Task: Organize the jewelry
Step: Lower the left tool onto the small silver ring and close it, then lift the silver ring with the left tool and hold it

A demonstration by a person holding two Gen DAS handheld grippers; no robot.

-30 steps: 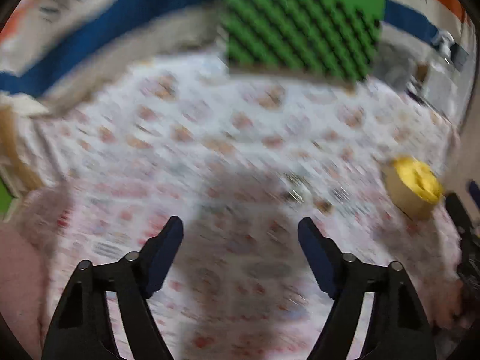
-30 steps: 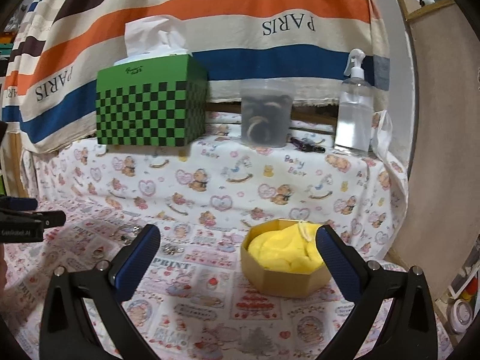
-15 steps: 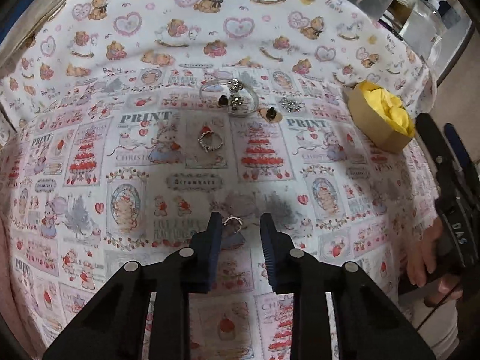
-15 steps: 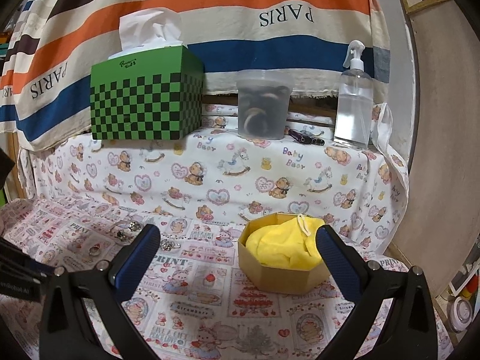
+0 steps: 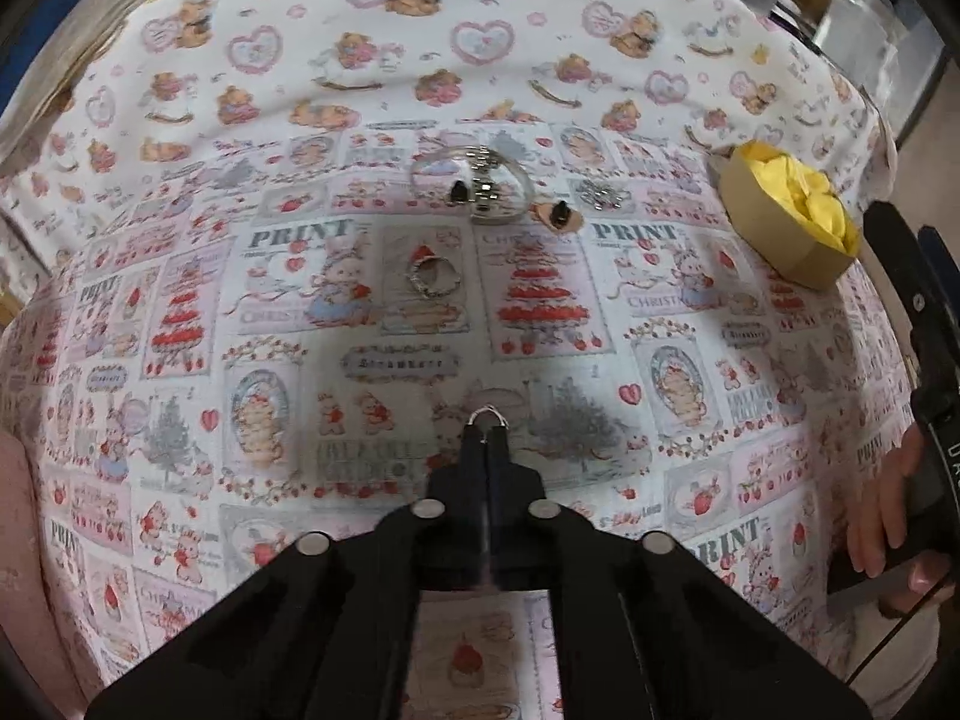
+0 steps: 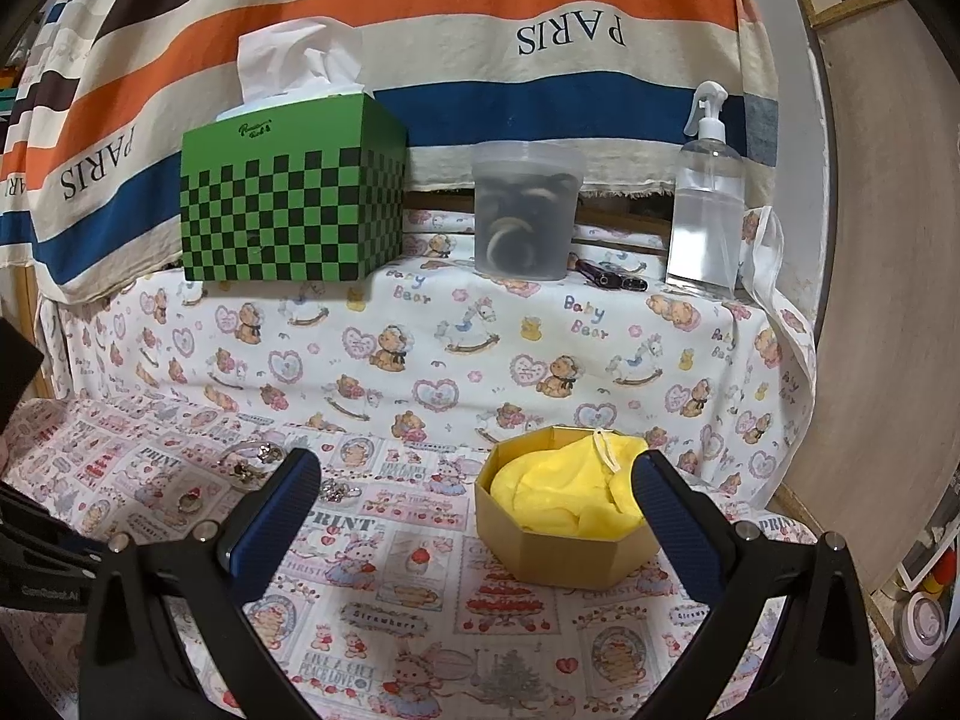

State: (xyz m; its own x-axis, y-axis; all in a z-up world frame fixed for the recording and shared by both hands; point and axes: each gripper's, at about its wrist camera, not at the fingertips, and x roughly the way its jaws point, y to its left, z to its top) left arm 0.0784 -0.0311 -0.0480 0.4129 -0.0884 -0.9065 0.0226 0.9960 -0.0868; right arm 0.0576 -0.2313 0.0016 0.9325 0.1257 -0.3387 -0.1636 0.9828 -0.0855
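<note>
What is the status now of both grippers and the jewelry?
Left gripper shut on small silver ring. Right gripper open, empty, facing yellow-lined cardboard box. Silver bracelet on cloth; path clear.

Tissue box (image 6: 293,195) — spray bottle (image 6: 705,198)

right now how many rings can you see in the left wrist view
2 clear ones: a small ring pinched at the tips of the left gripper, and a second ring lying on the cloth farther ahead. The jewelry cluster behind it may hide more.
</note>
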